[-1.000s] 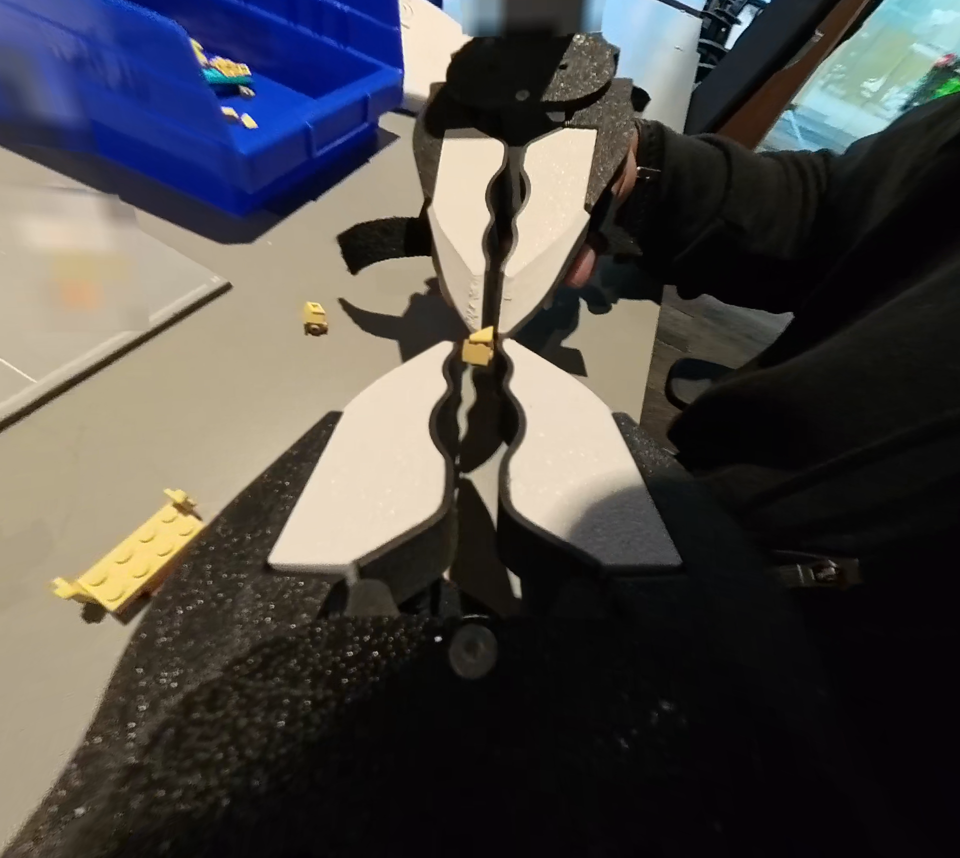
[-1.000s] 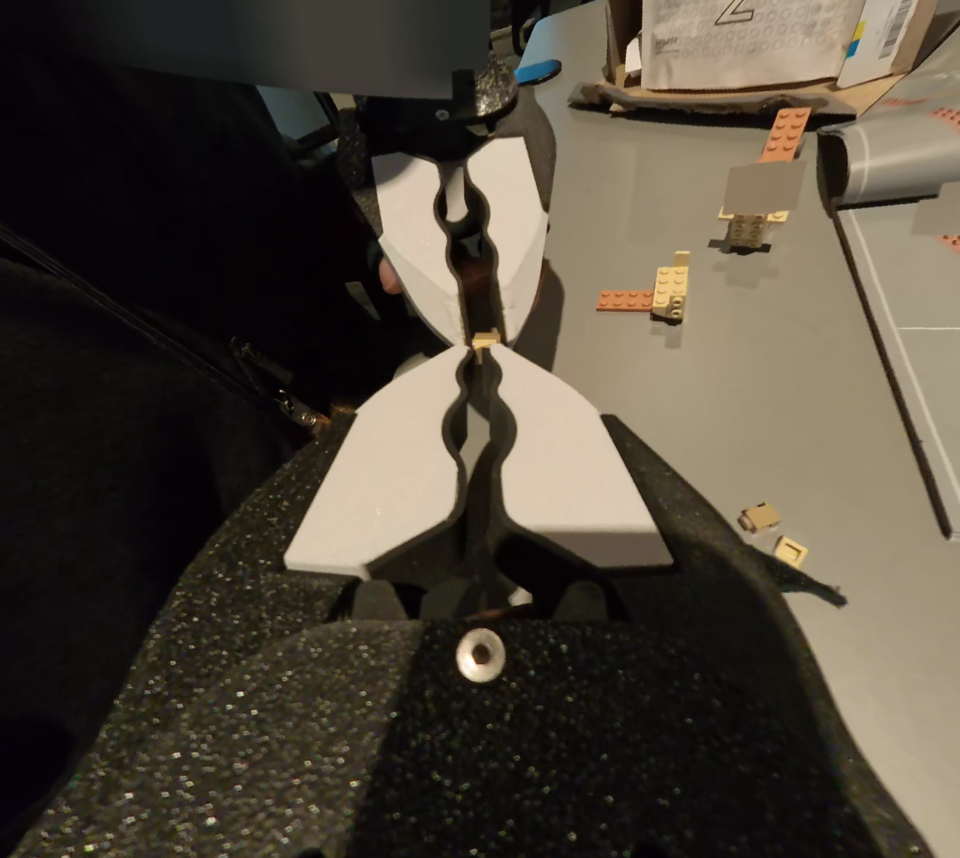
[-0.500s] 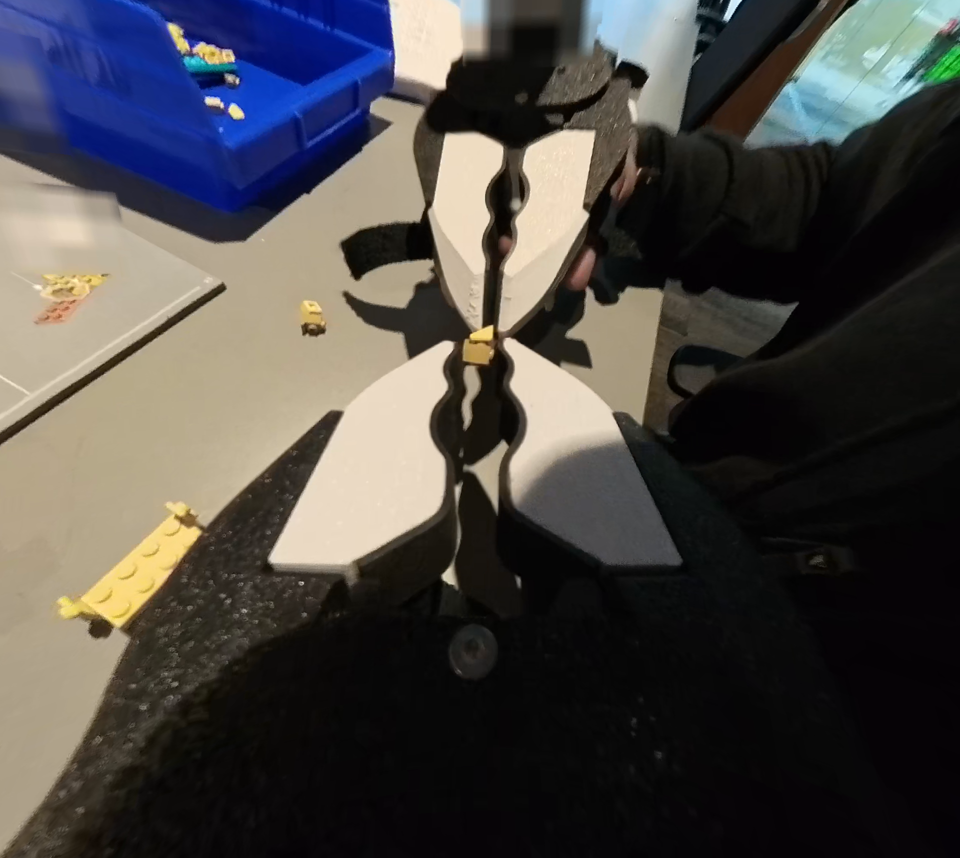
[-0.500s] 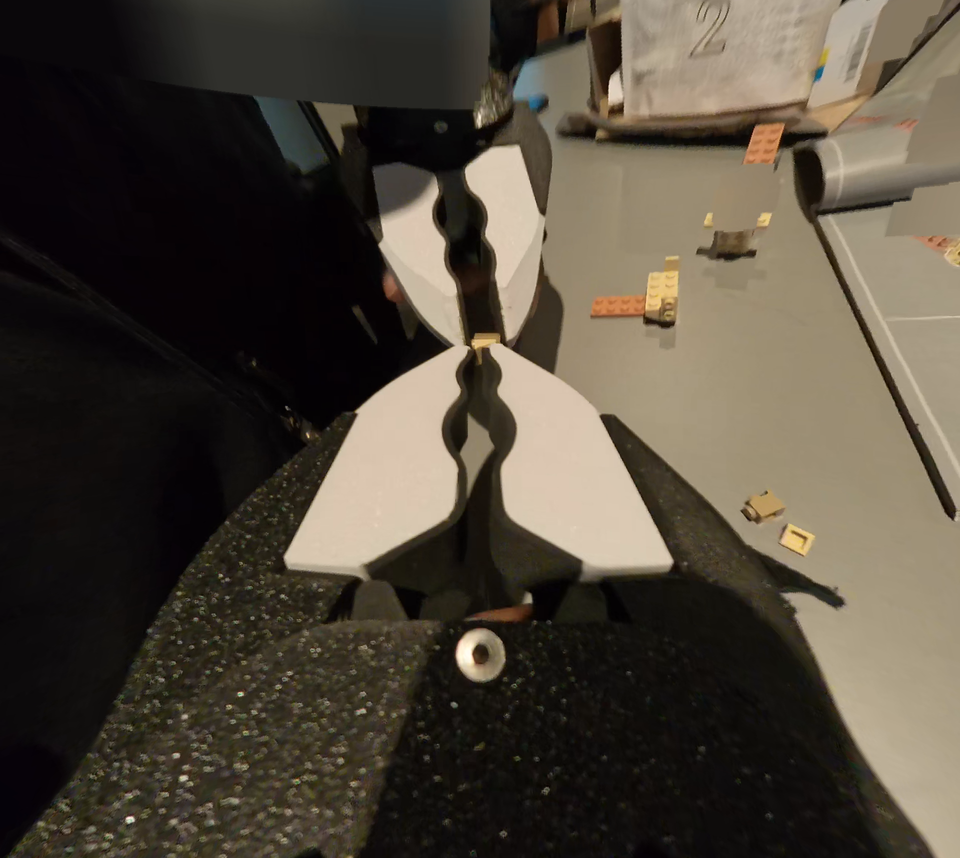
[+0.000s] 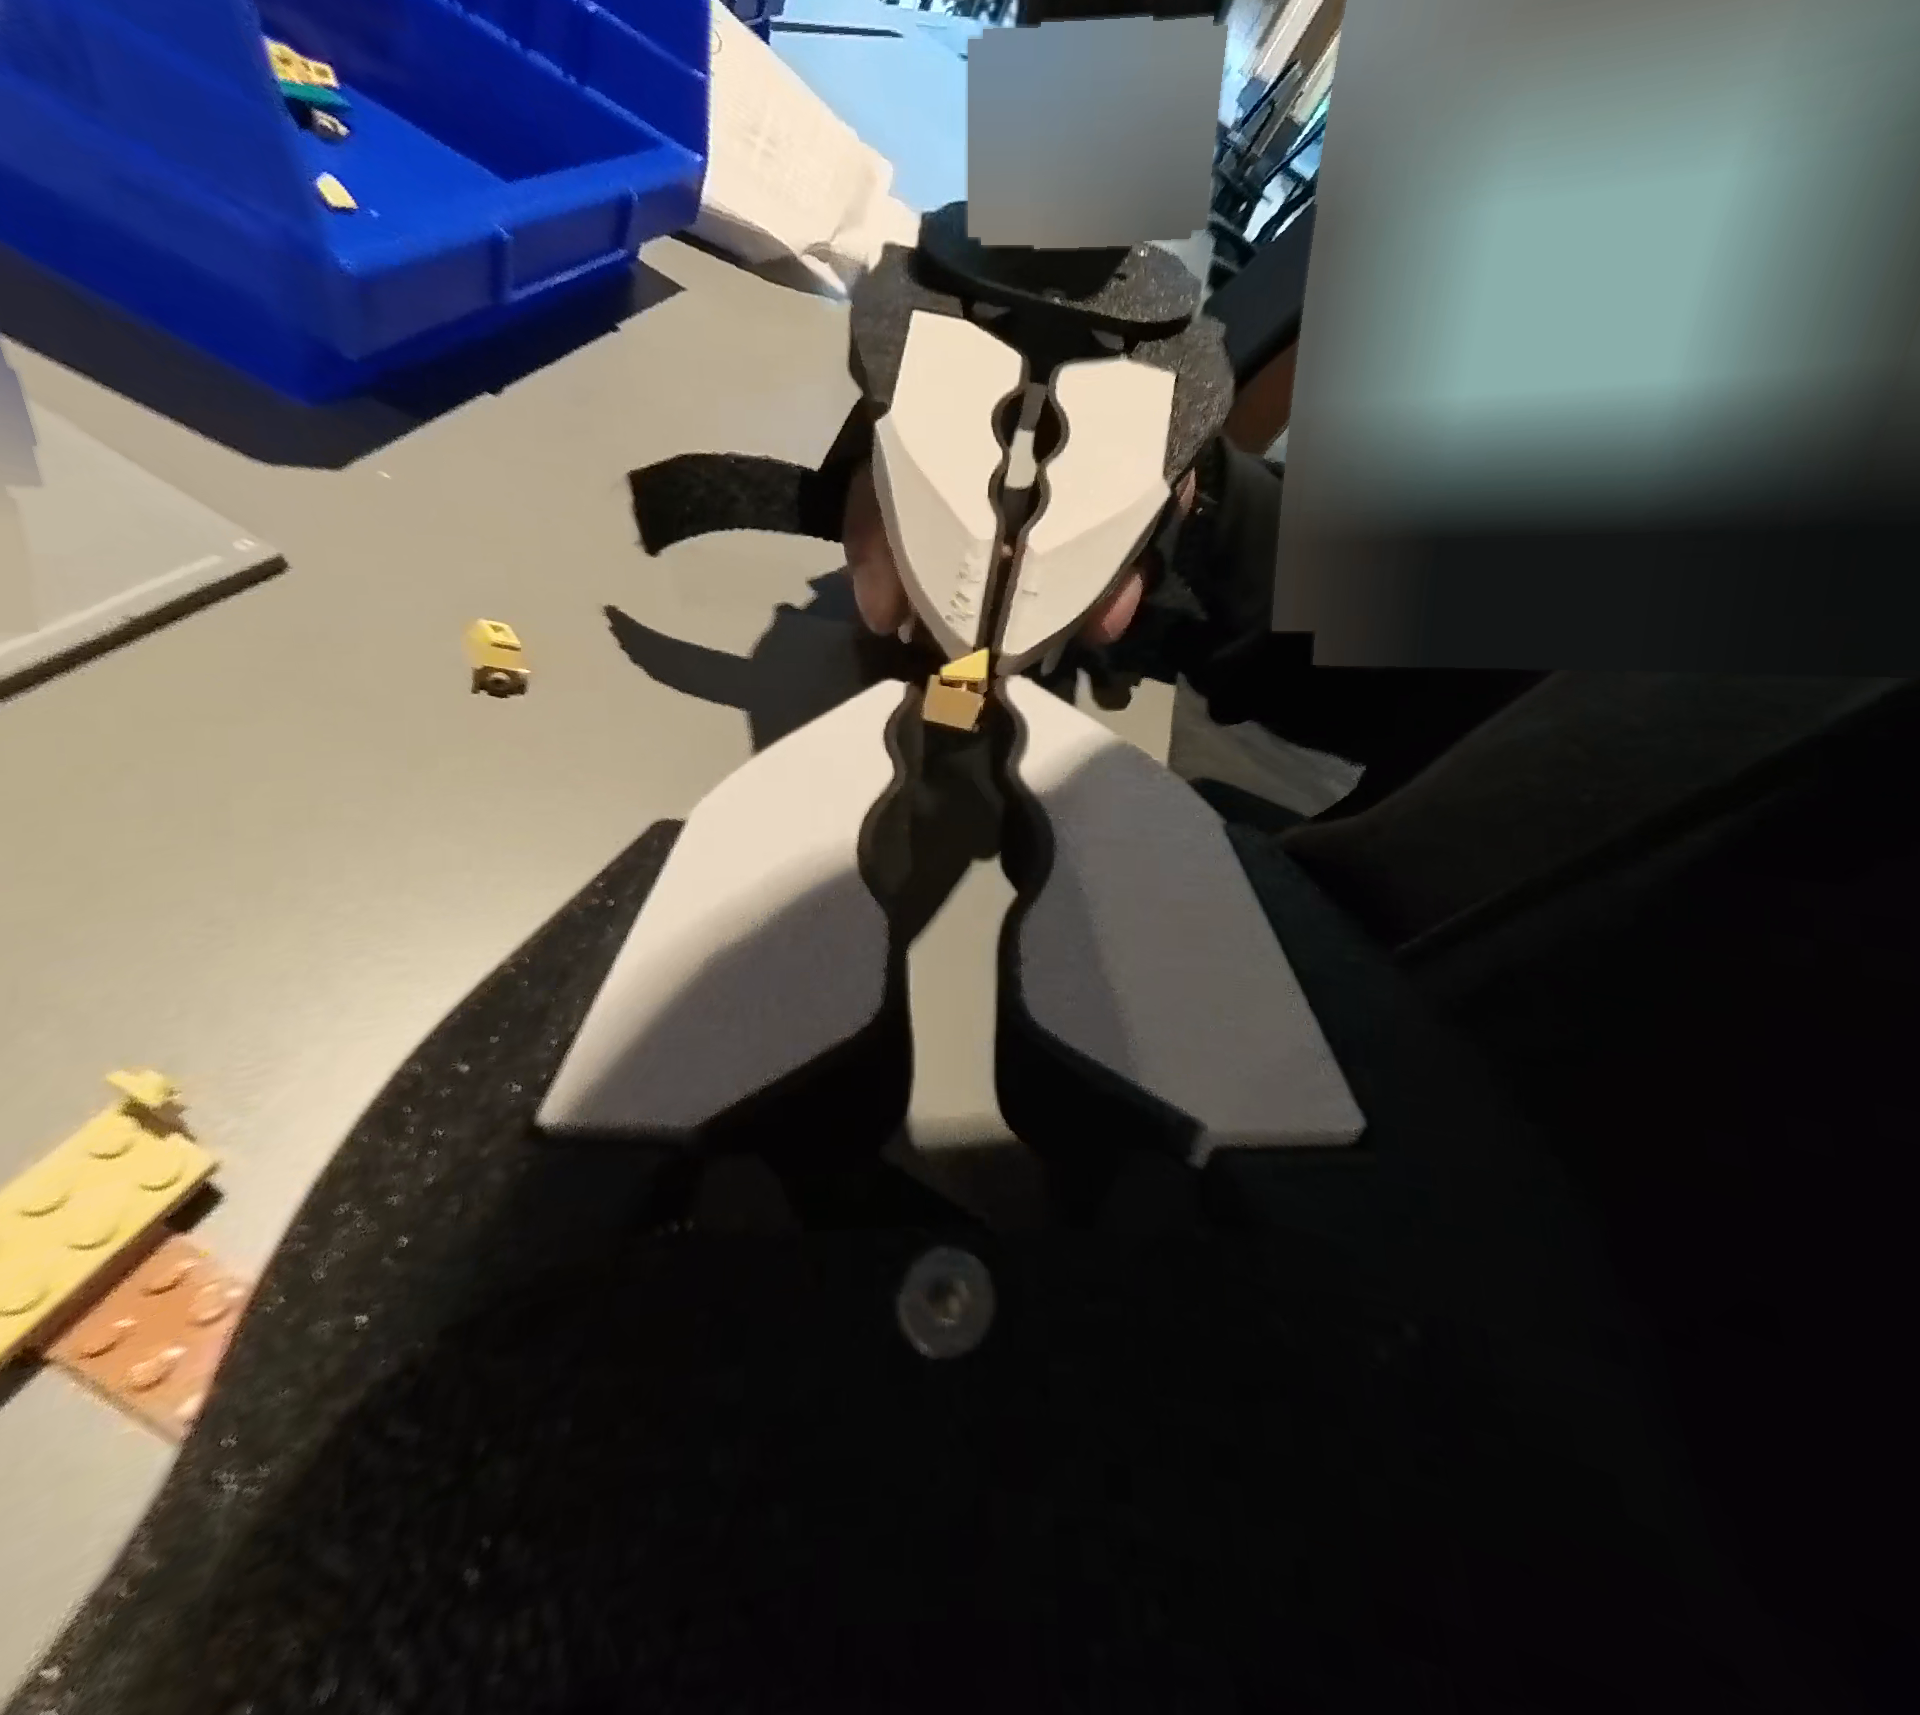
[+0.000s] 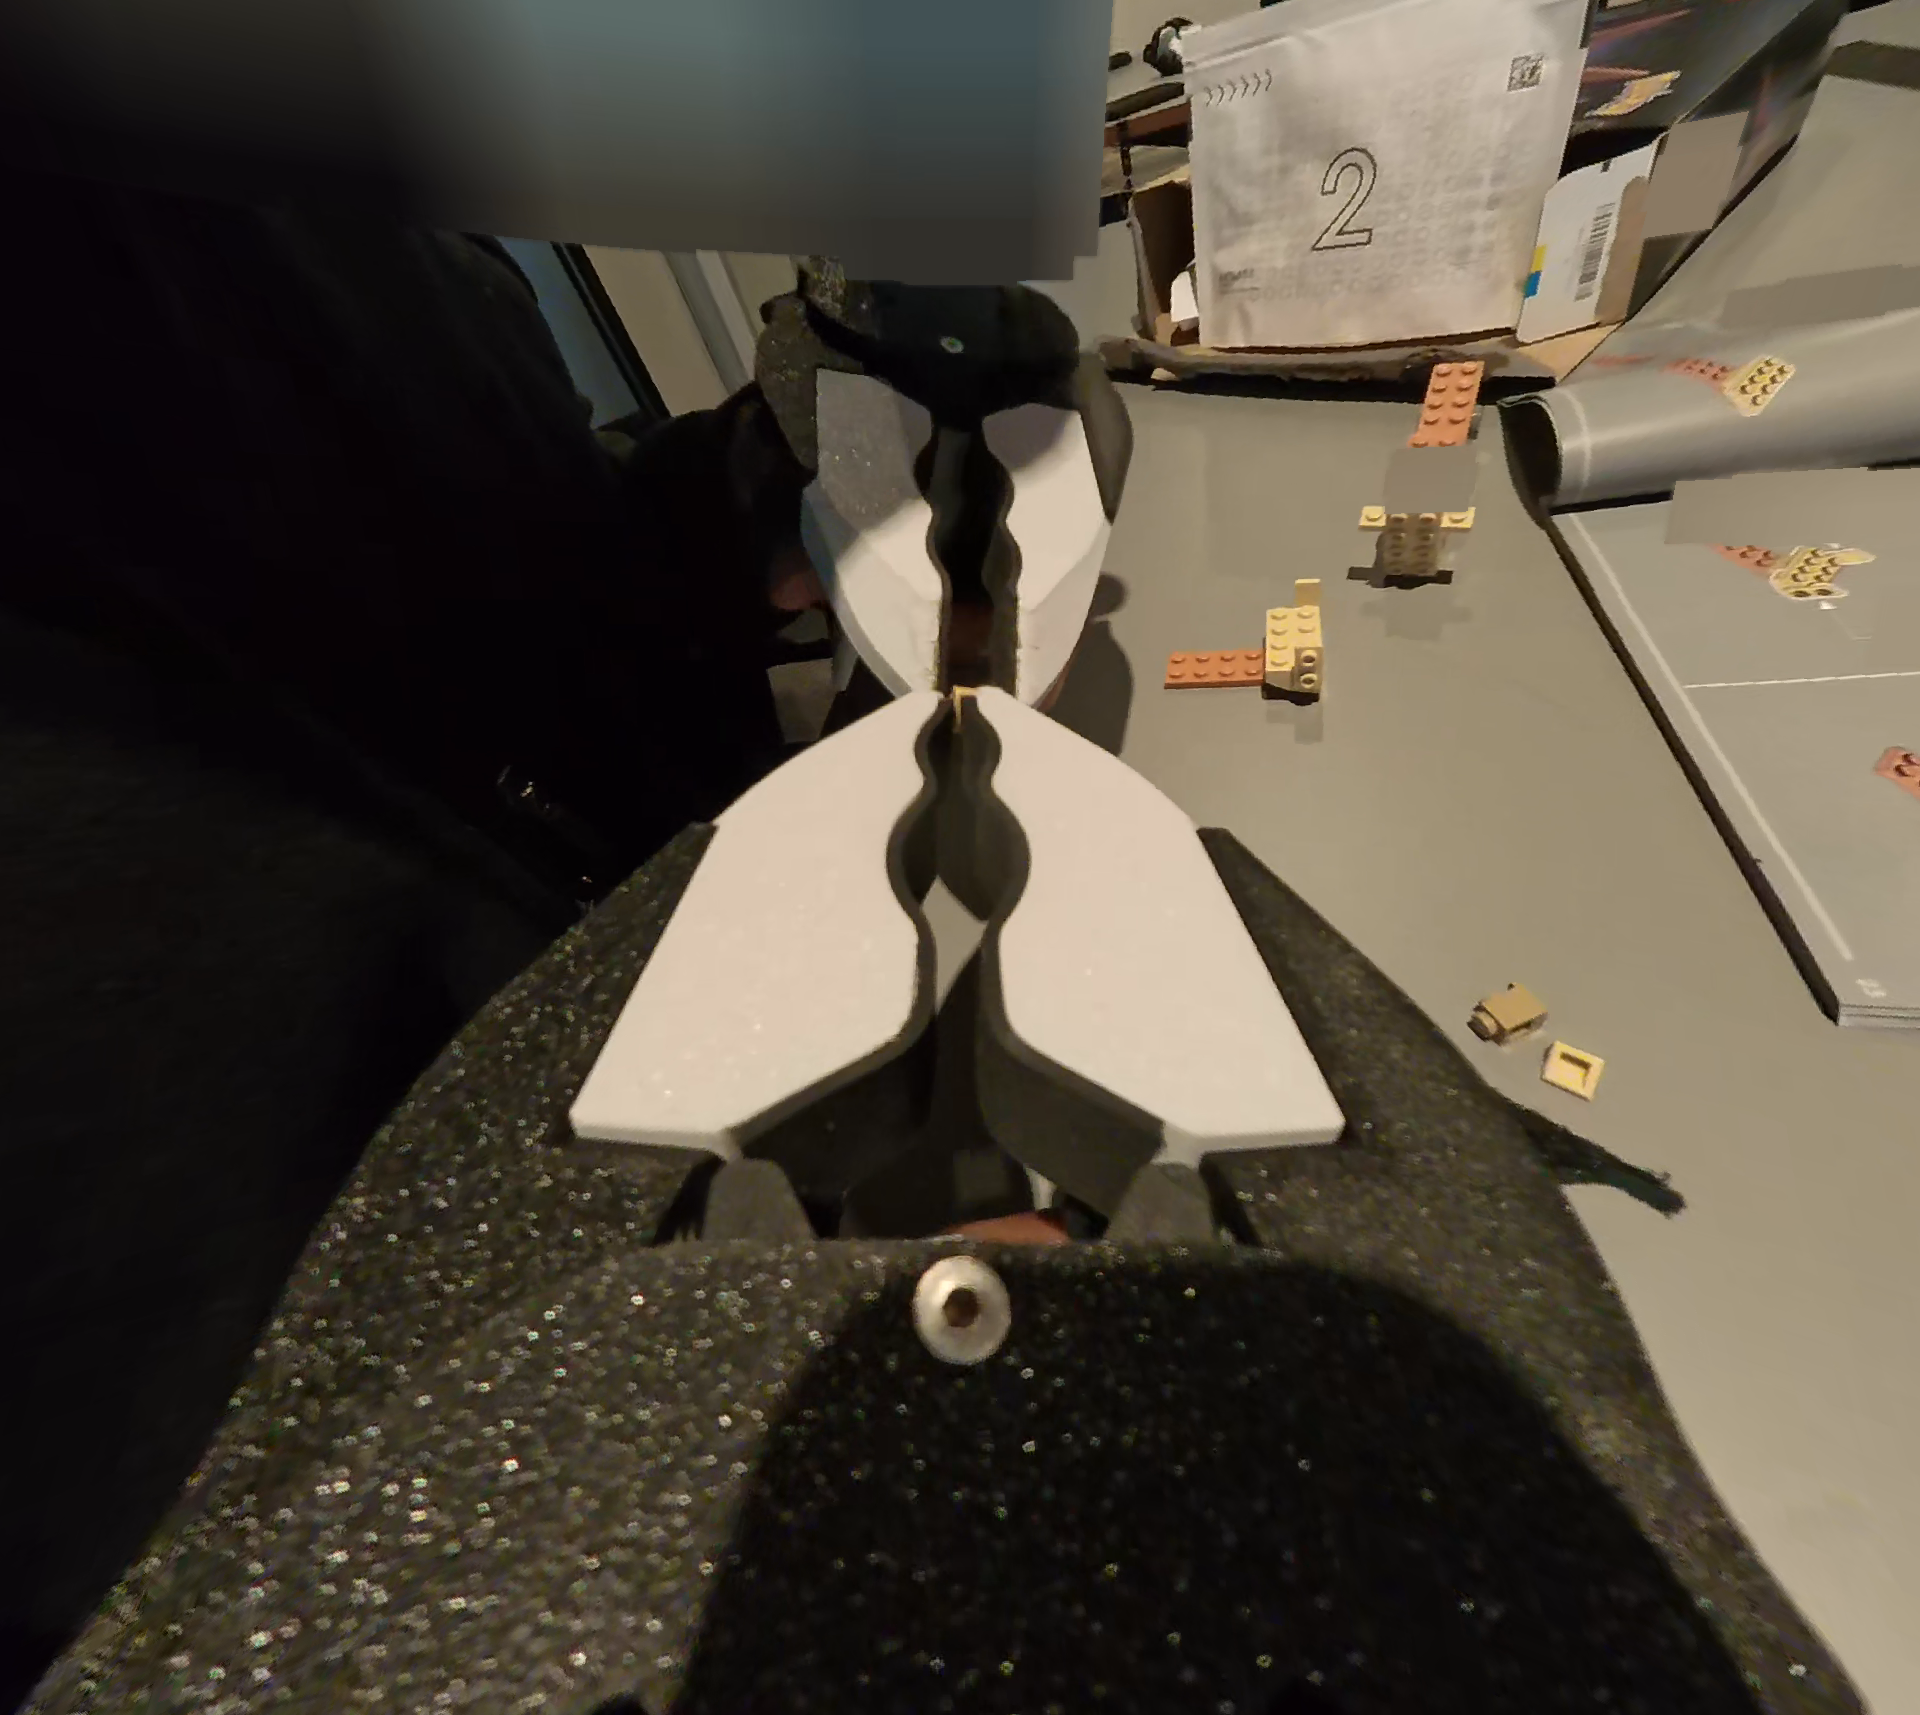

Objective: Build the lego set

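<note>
Now we hold both claws tip to tip above the grey counter (image 5: pixel 312 834), close to its near edge. Our left claw (image 5: pixel 961 709) is clamped on a small yellow brick (image 5: pixel 954 707). Our right claw (image 6: pixel 961 701) faces it, closed on a thin tan piece (image 6: pixel 962 697) that shows only as a sliver between its fingertips. In the left wrist view a yellow wedge (image 5: pixel 971 666) sits at the tip of the far claw, just touching the top of the brick — whether the two parts are already seated we cannot tell.

We judge the step in hand to be pressing these two small parts together in mid-air. To do it well we should keep both grips firm and the claws square to each other. We should push straight along the line between them, since a sideways twist could flick either part out of such a small hold. We would let go with one claw only once the join feels set, and keep the work over the counter — not past its edge.

Elsewhere on the counter, a loose yellow brick (image 5: pixel 497 655) lies to the left, with a yellow plate (image 5: pixel 83 1218) over a brown plate (image 5: pixel 145 1333) nearer. A blue bin (image 5: pixel 416 190) stands farther off, and a tan-and-brown subassembly (image 6: pixel 1273 652) waits on the right.
</note>
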`<action>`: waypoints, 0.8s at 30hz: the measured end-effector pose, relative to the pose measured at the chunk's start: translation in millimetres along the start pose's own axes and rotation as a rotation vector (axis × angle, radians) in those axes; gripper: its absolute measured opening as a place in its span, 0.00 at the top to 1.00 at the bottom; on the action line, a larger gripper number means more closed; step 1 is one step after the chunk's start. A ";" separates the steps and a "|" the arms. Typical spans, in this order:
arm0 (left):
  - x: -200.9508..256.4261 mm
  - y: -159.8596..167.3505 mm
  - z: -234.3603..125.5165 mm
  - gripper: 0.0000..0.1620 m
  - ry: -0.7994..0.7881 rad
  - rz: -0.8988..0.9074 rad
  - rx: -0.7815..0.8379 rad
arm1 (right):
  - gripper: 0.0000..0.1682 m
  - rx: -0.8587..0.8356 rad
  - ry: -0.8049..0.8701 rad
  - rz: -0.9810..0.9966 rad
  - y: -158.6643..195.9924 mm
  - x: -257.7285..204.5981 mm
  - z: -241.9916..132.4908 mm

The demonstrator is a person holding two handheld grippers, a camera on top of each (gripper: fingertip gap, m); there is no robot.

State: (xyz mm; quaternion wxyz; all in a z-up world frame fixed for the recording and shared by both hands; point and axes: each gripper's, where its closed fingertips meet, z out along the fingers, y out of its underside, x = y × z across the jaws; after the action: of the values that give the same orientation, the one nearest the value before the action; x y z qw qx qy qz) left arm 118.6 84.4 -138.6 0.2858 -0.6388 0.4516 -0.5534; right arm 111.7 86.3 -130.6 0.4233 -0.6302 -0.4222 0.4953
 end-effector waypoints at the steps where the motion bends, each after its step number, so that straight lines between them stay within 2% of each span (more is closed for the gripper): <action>1: -0.1 -0.3 0.6 0.93 0.006 -0.013 0.005 | 1.00 0.001 0.004 -0.001 0.0 0.2 -0.6; 6: -1.9 2.9 4.5 0.93 -0.012 0.006 -0.023 | 1.00 -0.034 0.032 -0.023 4.5 1.8 -2.9; 15: -7.2 18.7 9.3 0.93 -0.121 0.274 -0.221 | 1.00 -0.171 0.048 -0.054 23.5 1.6 -2.7; 19: -11.7 26.0 12.8 0.93 -0.137 0.284 -0.260 | 0.99 -0.236 0.068 -0.065 33.2 4.4 -2.8; 24: -10.9 25.4 14.1 0.94 -0.148 0.297 -0.262 | 1.00 -0.239 0.066 -0.060 33.6 3.6 -4.2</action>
State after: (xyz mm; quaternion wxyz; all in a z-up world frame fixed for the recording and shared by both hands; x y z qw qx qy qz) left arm 125.8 81.4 -168.6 0.3113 -0.6359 0.5865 -0.3933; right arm 120.2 79.6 -162.8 0.3735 -0.6794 -0.4825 0.4076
